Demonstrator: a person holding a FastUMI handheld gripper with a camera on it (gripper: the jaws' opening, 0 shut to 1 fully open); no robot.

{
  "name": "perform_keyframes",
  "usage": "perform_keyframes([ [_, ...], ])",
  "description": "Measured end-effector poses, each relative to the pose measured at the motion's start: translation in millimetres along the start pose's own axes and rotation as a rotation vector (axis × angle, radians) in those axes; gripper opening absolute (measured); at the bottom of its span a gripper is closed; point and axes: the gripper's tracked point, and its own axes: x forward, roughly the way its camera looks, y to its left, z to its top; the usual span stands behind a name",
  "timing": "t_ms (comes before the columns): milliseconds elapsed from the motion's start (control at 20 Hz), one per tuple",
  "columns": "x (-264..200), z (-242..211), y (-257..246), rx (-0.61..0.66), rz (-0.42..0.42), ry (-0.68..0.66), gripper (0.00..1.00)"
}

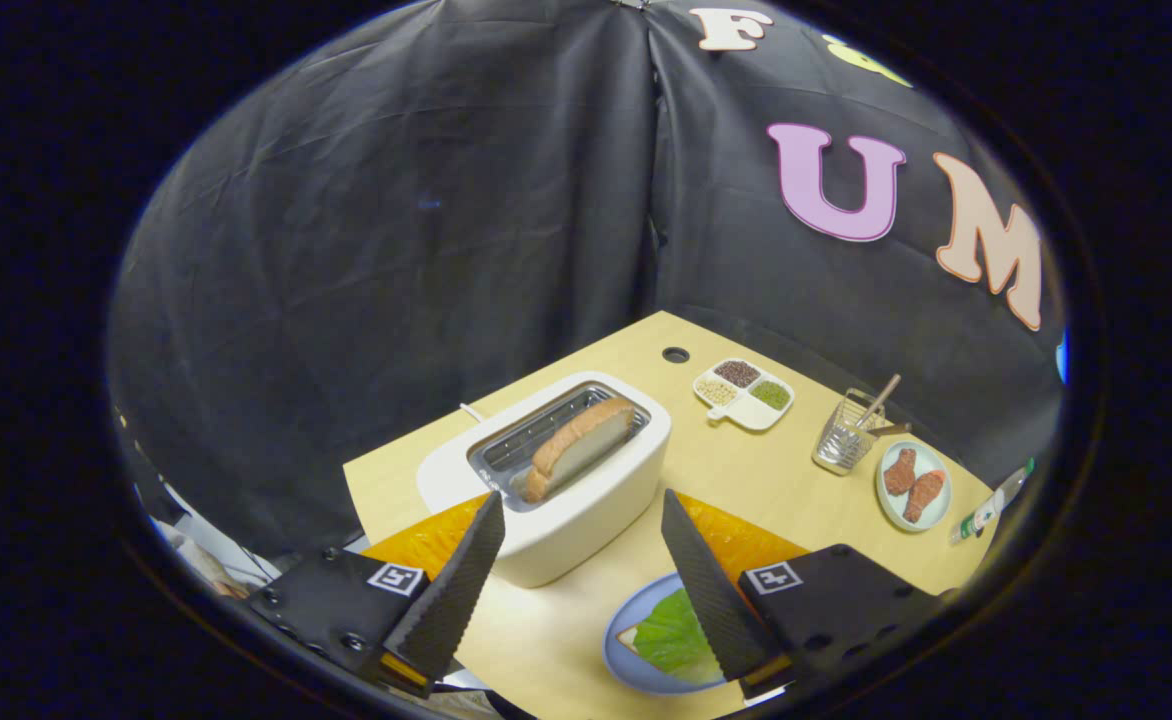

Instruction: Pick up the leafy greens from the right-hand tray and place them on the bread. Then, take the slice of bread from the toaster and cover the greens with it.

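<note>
A white toaster (586, 500) stands on the wooden table just ahead of my fingers, with a slice of bread (581, 447) leaning up out of its slot. My gripper (580, 510) hovers open above the table, with the toaster's near side showing in the gap between the fingertips and nothing held. Down by the right finger (711, 590) sits a blue plate (626, 655) carrying a bread slice (629, 638) topped with a green leaf (676, 635); the finger hides part of both.
Orange trays (426, 540) lie under and beside the toaster. Beyond it are a white divided dish of seeds (743, 393), a wire basket with sticks (846, 435), a plate with two drumsticks (913, 485) and a bottle (986, 510). A hole (675, 354) marks the far tabletop.
</note>
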Motion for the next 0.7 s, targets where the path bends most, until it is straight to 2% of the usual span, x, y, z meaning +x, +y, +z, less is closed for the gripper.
perform_keyframes([
  [350,23.1,12.2,11.8,0.016,-0.010,0.015,0.99],
  [700,53.1,18.1,10.9,0.174,-0.032,0.051,0.98],
])
